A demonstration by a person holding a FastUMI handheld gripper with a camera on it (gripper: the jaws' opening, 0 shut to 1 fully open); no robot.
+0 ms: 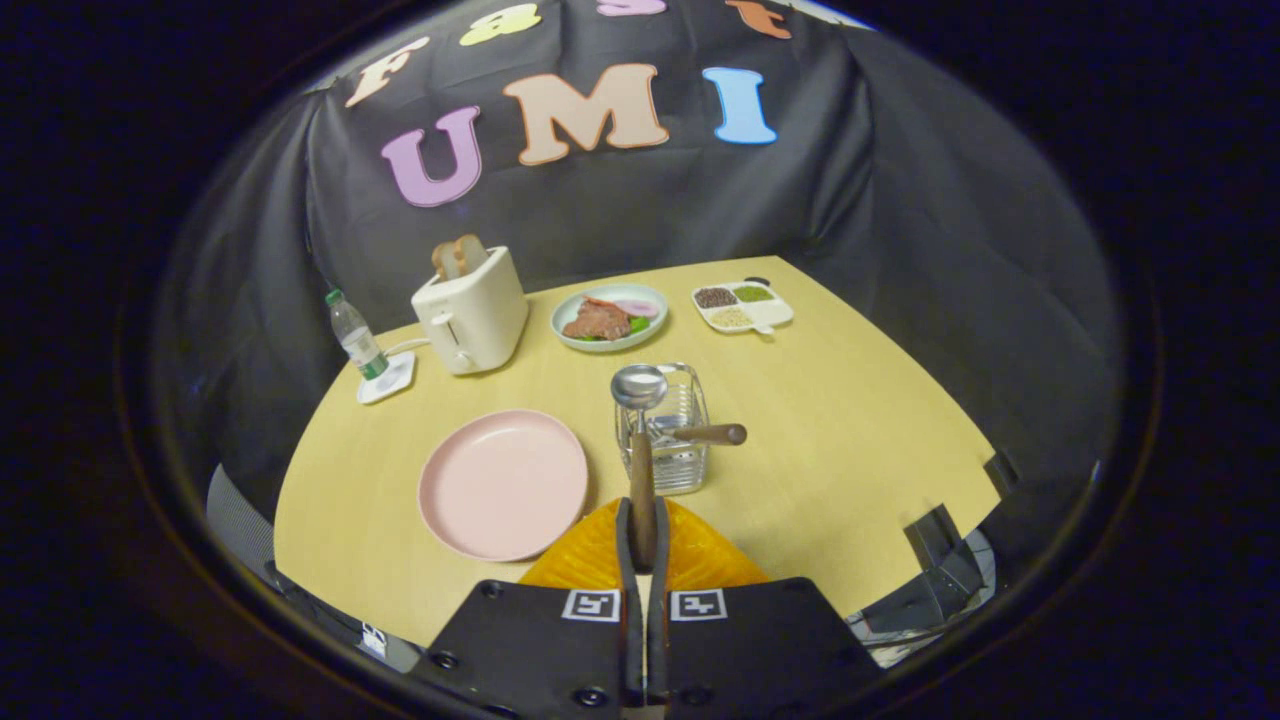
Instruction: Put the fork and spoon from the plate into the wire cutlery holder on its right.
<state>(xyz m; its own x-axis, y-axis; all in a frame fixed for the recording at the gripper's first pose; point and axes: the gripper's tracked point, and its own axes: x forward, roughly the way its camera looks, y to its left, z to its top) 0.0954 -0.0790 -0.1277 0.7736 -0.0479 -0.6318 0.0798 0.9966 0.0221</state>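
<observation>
— Where do we have the spoon (640, 440)?

— Clamped in our gripper (641, 530): both fingers are pressed together on its wooden handle, and its metal bowl stands up just ahead of them, in front of the wire cutlery holder (672, 430).

— And the fork (700, 434)?

— We see a second wooden handle lying across the top of the holder, jutting out over its right side. We take it for the fork, though its head is hidden among the wires, so we cannot tell for sure.

— The plate (503, 483)?

— The pink plate sits just left of the holder, near the desk's (850, 420) front edge, with its face bare. Something orange lies beneath our fingers at that front edge; we cannot tell what it is.

— What stands farther out?

— Toward the back edge of the desk, a cream toaster (472, 310) with bread slices in its slots, then a green plate of food (609, 317) to its right, and a divided tray (743, 305) with grains near the back right corner. At the left edge a water bottle (355, 335) stands on a white coaster (387, 378).
</observation>
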